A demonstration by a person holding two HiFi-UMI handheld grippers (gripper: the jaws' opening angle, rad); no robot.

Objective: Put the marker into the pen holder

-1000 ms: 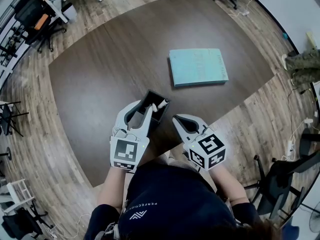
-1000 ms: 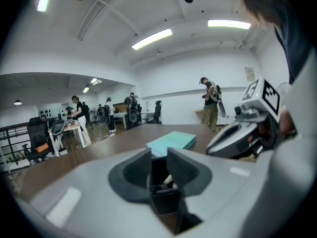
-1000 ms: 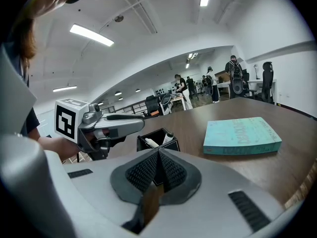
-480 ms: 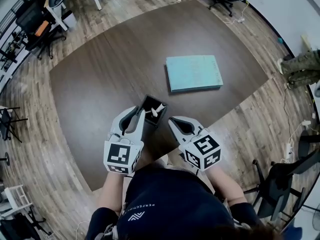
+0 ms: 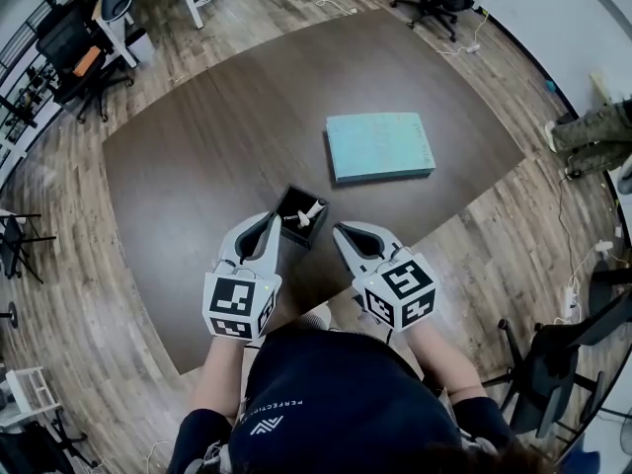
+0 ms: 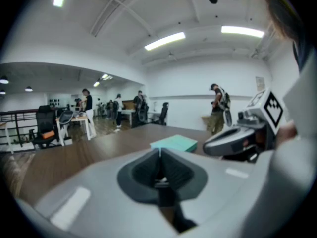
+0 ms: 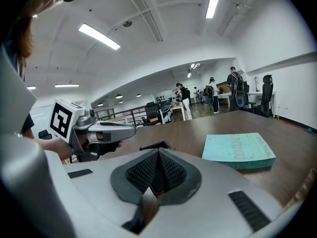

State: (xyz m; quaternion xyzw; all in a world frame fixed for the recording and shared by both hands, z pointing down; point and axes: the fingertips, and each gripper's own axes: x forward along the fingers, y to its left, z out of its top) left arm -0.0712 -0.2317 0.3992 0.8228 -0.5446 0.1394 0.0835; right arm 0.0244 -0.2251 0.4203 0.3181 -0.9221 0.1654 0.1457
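Note:
The black square pen holder (image 5: 295, 205) stands near the table's front edge. A white marker (image 5: 309, 211) leans inside it, with its tip poking above the rim. My left gripper (image 5: 270, 222) sits just left of the holder, shut with nothing between its jaws, which also meet in the left gripper view (image 6: 159, 151). My right gripper (image 5: 340, 232) rests just right of the holder, also shut and empty. The right gripper view shows its closed jaws (image 7: 158, 153), with the pen holder's rim (image 7: 156, 146) just beyond them and the left gripper (image 7: 101, 129) to the left.
A teal book (image 5: 379, 146) lies flat on the dark brown table (image 5: 217, 146), beyond the holder to the right; the teal book (image 7: 239, 150) also shows in the right gripper view. Office chairs, desks and several people stand around the room.
My left gripper has drawn back from the pen holder toward the person and its jaws have shut. The marker stays in the holder. The right gripper has barely shifted.

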